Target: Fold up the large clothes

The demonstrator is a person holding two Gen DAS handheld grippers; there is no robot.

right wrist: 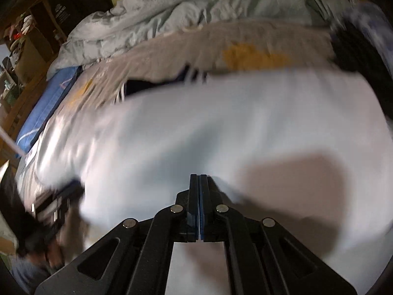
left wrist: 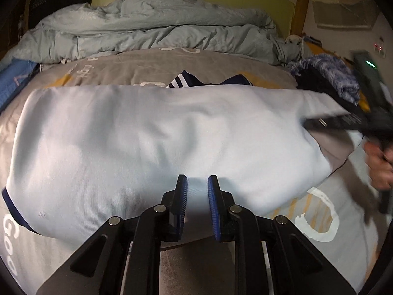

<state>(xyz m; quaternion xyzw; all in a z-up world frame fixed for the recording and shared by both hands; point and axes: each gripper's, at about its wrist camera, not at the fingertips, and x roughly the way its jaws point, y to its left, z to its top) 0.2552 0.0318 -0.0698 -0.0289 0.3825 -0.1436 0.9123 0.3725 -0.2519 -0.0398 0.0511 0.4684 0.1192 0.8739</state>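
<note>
While the left wrist view is sharp, the right wrist view is smeared by motion.

Left view, count: one pale blue garment (left wrist: 152,145), one grey bedsheet (left wrist: 152,65), one heaped duvet (left wrist: 152,24), one small pile of dark and blue clothes (left wrist: 329,81).
Left view, garment: spread flat across the bedsheet, navy trim at its left corner, a navy striped part showing just past its far edge.
Left view, left gripper (left wrist: 197,186): low over the near edge of the garment, pointing forward; jaws spread with a gap between the blue pads, nothing between them.
Left view, right gripper (left wrist: 343,120): blurred at the garment's right edge, reaching in from the right; a bare hand (left wrist: 379,167) holds its handle.

Right view, count: one garment (right wrist: 221,127), one bedsheet (right wrist: 245,46), one duvet (right wrist: 184,7).
Right view, garment: fills the middle of the frame, lying on the bedsheet.
Right view, right gripper (right wrist: 199,179): angled down at the garment, jaws pressed together; whether cloth is pinched between them cannot be told.
Right view, left gripper (right wrist: 61,196): a dark blur at the garment's left edge.
</note>
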